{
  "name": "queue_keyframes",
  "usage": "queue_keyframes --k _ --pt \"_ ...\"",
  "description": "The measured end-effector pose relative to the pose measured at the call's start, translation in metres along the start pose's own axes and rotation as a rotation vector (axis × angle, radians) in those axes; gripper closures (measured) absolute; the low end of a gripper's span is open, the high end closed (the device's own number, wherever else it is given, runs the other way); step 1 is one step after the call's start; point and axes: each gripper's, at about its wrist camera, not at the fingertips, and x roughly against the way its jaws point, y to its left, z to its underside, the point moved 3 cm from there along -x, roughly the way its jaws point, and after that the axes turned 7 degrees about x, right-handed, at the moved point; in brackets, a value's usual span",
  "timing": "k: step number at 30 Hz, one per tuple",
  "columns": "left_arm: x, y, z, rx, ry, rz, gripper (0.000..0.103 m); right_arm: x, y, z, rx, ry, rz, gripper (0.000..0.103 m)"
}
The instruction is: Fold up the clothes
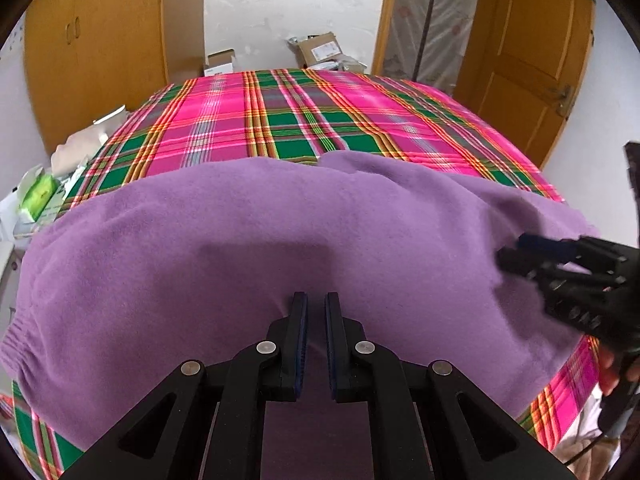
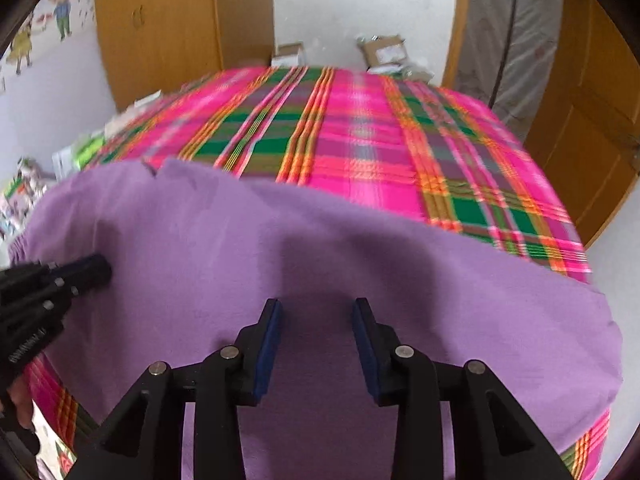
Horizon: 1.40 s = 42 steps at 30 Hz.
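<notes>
A purple fleece garment [image 1: 248, 248] lies spread across the near part of a bed covered with a pink and green plaid sheet [image 1: 304, 120]. Its ribbed hem [image 1: 16, 344] is at the left edge. My left gripper [image 1: 316, 300] is low over the garment's middle, with its tips at the cloth. Its jaws are open only a narrow gap, and purple cloth shows between them. My right gripper [image 2: 316, 304] hovers over the right half of the garment [image 2: 400, 248], open wide, with nothing between its pads. Each gripper shows in the other's view, the right gripper [image 1: 510, 254] and the left gripper [image 2: 102, 268].
Wooden wardrobe doors [image 1: 96, 40] stand at the back left and a wooden door [image 1: 532, 52] at the right. Cardboard boxes [image 1: 320, 50] sit on the floor beyond the bed. Boxes and packets [image 1: 40, 192] crowd the bed's left side. A hand [image 1: 612, 372] holds the right gripper.
</notes>
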Motion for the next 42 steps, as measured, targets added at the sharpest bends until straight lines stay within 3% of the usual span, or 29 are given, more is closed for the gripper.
queue_keyframes --k 7,15,19,22,25,27,29,38,42 --pt "0.008 0.032 -0.016 0.039 -0.029 -0.049 0.094 0.009 0.009 -0.036 0.001 -0.067 -0.055 0.066" --pt "0.009 0.115 -0.035 0.176 -0.039 -0.175 0.095 -0.002 -0.001 -0.096 0.008 -0.119 -0.145 0.066" --pt "0.010 0.137 -0.034 0.208 -0.034 -0.201 0.095 -0.021 0.001 -0.121 0.001 -0.078 -0.296 0.066" --pt "0.007 0.146 -0.033 0.217 -0.025 -0.206 0.095 -0.042 0.011 -0.132 0.022 0.005 -0.426 0.066" --pt "0.005 0.147 -0.031 0.216 -0.020 -0.202 0.095 -0.058 0.022 -0.135 0.046 0.082 -0.497 0.066" --pt "0.005 0.147 -0.030 0.214 -0.018 -0.197 0.095 -0.067 0.032 -0.134 0.071 0.139 -0.552 0.072" --pt "0.005 0.147 -0.030 0.217 -0.016 -0.193 0.095 -0.064 0.037 -0.130 0.100 0.149 -0.592 0.098" --pt "0.003 0.150 -0.030 0.229 -0.004 -0.179 0.095 -0.029 0.037 -0.101 0.125 0.136 -0.702 0.100" --pt "0.003 0.150 -0.030 0.229 -0.005 -0.181 0.095 -0.040 0.037 -0.099 0.095 0.182 -0.735 0.098"
